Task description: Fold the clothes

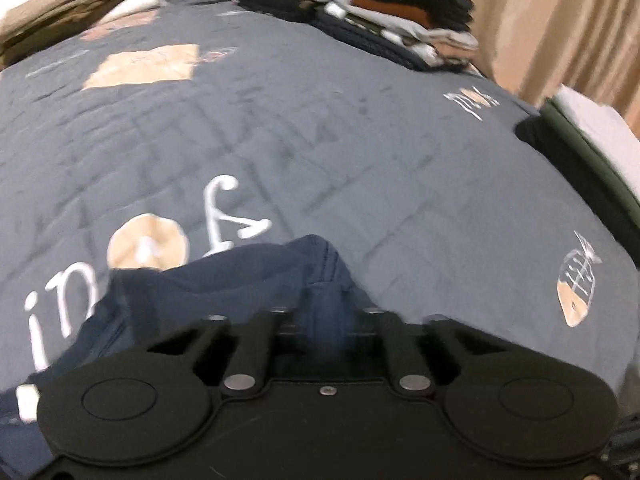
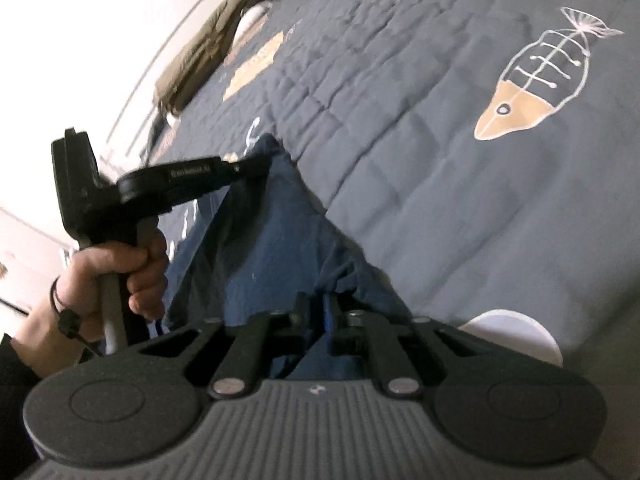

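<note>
A dark blue garment (image 1: 224, 280) hangs bunched in front of my left gripper (image 1: 326, 320), which is shut on its edge just above the grey quilt (image 1: 320, 140). In the right wrist view the same garment (image 2: 280, 240) stretches between both grippers. My right gripper (image 2: 320, 312) is shut on its near edge. The left gripper (image 2: 256, 168), held by a hand, clamps the far corner at upper left.
The quilt (image 2: 440, 160) has beige fish and letter prints. Stacks of folded clothes (image 1: 400, 20) sit at its far edge. Olive fabric (image 1: 60, 20) lies at the far left. A green and white pile (image 1: 592, 148) is at the right, with a beige curtain behind.
</note>
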{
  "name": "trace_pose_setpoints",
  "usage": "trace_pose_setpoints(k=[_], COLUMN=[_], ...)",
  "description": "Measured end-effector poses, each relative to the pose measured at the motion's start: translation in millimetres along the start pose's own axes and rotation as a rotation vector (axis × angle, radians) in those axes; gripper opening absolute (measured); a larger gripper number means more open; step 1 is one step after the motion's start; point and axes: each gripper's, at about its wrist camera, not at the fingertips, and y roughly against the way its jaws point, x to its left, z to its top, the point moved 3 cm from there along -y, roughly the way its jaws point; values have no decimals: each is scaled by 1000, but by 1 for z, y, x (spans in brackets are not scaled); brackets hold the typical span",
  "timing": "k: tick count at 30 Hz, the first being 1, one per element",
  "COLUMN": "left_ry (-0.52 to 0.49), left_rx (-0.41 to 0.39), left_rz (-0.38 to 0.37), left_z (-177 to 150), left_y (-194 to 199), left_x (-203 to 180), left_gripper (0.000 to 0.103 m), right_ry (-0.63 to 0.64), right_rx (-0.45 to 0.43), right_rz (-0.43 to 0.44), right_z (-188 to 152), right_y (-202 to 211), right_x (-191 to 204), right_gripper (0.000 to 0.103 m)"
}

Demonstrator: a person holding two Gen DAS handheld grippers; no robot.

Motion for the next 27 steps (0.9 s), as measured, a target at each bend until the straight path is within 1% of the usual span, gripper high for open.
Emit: trace_pose_setpoints(k=[2,4,5,6,7,8,9,10,11,13,16,17,19,21,22,24,25,26,27], left_ry=[-50,-54,-55,-62,-70,-77,-77,-71,-51,-2,74,122,237,358,404,474,489,500,507], left_rx=[-41,-85,-88,-70,-45,-15,-3,-14,-39,-94,-156,-168,-183,-188,-190,-176,-168,-158,-147], left_rz=[8,-2,-7,4,22,41,60,78,86,95,112,112,104,94,94,88,91,95,91], left_z=[6,16,21,24,25,24,23,20,17,8,-10,-18,-39,-64,-76,-97,-105,-111,-115], left_y=[3,5,3,-3,-9,-15,-17,-14,-5,16,59,72,96,114,120,124,122,119,114], left_x=[-6,-9,-11,-14,-18,-20,-22,-22,-18,-9,9,16,30,46,52,59,61,63,64], left_gripper=[6,6,7,10,11,16,20,30,45,59,59,59,59,59,59,59,59,58,57], right_ry=[-14,6,23,40,31,22,2,-18,-37,-23,26,41,65,71,73,87,101,119,133], right_rx=[-38,-103,-113,-122,-89,-55,-19,18,31,48,28,22,53,125,161,227,248,248,222], right_rz=[15,15,7,0,-11,-23,-30,-38,-34,-39,-18,-3,46,71,84,76,65,57,71], right_z=[0,3,3,4,4,3,2,2,2,8,18,21,22,12,8,-5,-11,-16,-21], right_y=[4,14,15,16,11,6,2,-3,-3,2,17,22,20,12,7,-3,-8,-12,-13], right_x=[-1,4,6,8,6,3,0,-4,-5,-1,13,17,25,29,30,32,34,36,36], right_gripper=[2,2,2,2,3,5,5,4,6,6,7,8,12,16,18,22,31,39,42])
